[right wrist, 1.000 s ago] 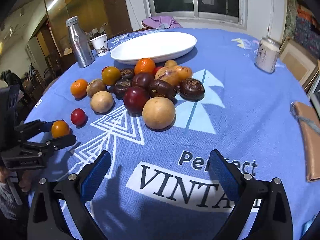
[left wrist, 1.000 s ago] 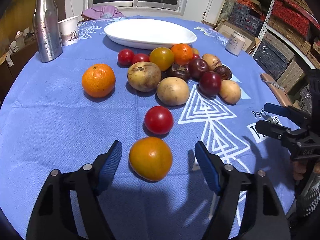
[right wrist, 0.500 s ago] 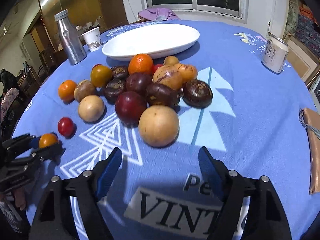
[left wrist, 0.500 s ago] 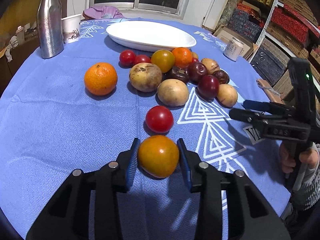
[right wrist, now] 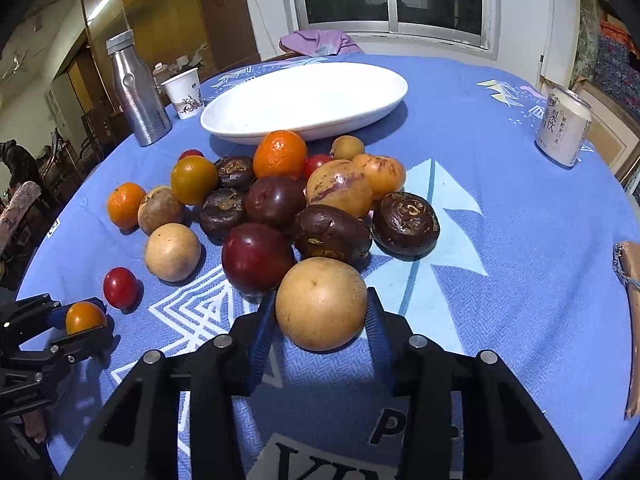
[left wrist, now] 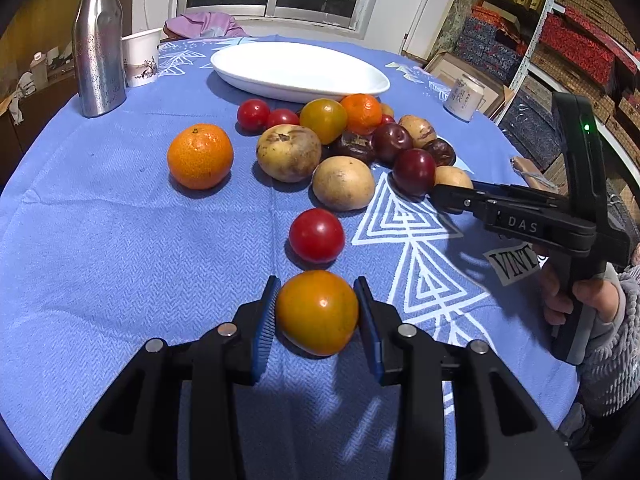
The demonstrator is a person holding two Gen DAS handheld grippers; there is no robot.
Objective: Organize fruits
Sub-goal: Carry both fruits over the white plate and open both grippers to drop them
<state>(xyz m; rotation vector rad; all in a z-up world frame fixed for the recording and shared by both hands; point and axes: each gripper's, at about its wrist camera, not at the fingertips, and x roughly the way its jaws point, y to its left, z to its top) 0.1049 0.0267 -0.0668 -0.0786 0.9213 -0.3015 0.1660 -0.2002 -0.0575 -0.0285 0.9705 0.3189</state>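
My left gripper (left wrist: 317, 306) is shut on an orange-yellow tomato (left wrist: 317, 312) that rests on the blue cloth; it also shows in the right wrist view (right wrist: 85, 317). My right gripper (right wrist: 321, 312) is closed around a tan round fruit (right wrist: 321, 303) at the near edge of the fruit pile, pads touching its sides. A red tomato (left wrist: 316, 234) lies just beyond the left gripper. An empty white oval dish (left wrist: 298, 70) stands behind the pile. A lone orange (left wrist: 200, 155) sits left of it.
A steel bottle (left wrist: 99, 40) and paper cup (left wrist: 141, 57) stand at the far left. A white can (right wrist: 563, 129) stands at the far right. A brown pouch (right wrist: 632, 320) lies at the right table edge. Shelves of boxes (left wrist: 560, 40) lie beyond.
Both grippers have closed: the left onto the orange-yellow tomato, the right moved forward to the pile and closed around the tan round fruit.
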